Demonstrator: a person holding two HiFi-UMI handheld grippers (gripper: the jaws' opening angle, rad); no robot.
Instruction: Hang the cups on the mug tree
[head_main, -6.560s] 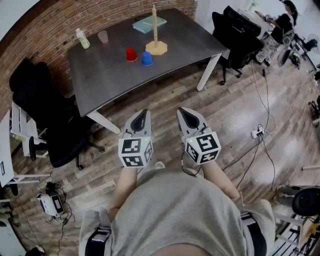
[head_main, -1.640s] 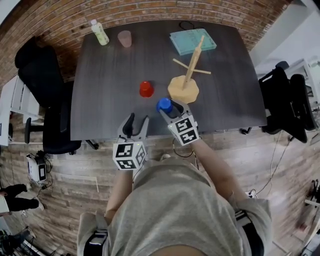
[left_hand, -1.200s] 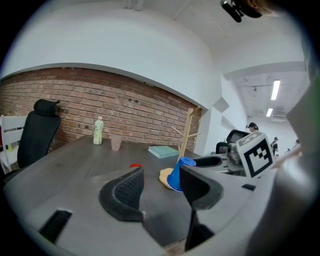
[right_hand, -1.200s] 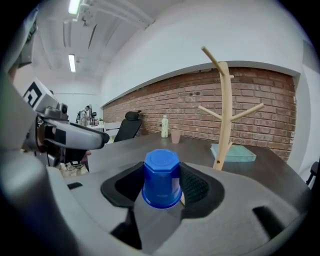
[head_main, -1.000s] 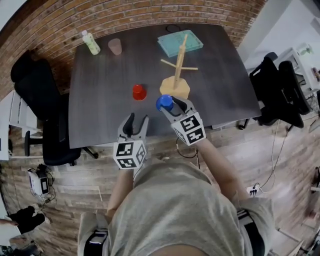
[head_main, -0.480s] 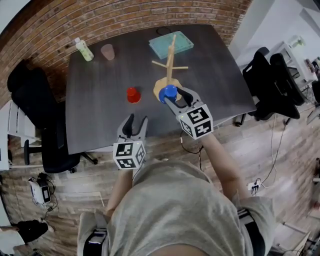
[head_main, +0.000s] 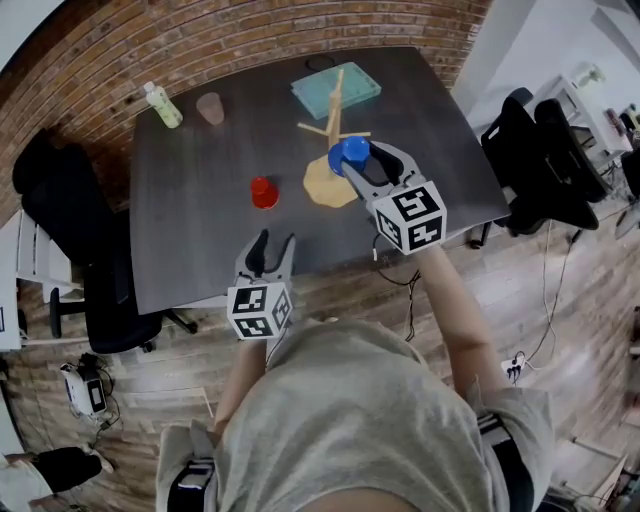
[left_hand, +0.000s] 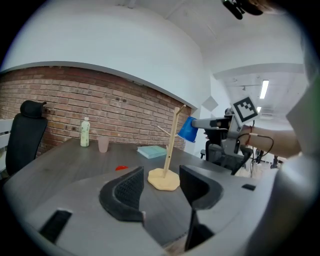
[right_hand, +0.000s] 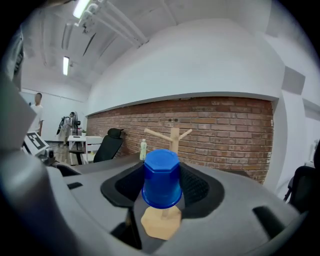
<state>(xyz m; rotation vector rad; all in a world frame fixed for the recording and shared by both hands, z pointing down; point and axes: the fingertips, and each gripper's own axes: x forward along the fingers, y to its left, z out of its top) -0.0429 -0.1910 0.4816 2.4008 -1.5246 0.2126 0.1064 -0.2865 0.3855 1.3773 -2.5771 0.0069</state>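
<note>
My right gripper (head_main: 352, 160) is shut on an upside-down blue cup (head_main: 349, 153), held in the air above the table beside the wooden mug tree (head_main: 333, 120). In the right gripper view the blue cup (right_hand: 161, 178) fills the jaws, with the tree's pegs (right_hand: 174, 136) behind it and the base (right_hand: 161, 222) below. A red cup (head_main: 263, 192) stands upside down left of the tree's base. My left gripper (head_main: 270, 247) hangs open and empty over the table's front edge; its view shows the mug tree (left_hand: 170, 150) and the blue cup (left_hand: 188, 129) beyond its jaws.
On the dark table (head_main: 200, 240) at the back stand a green-capped bottle (head_main: 162, 104), a pale pink cup (head_main: 210, 107) and a teal book (head_main: 336, 89). Black office chairs stand at the left (head_main: 70, 220) and right (head_main: 535, 150). Behind is a brick wall.
My right gripper has risen with the blue cup and moved towards the mug tree's pegs. The left gripper has stayed where it was, open.
</note>
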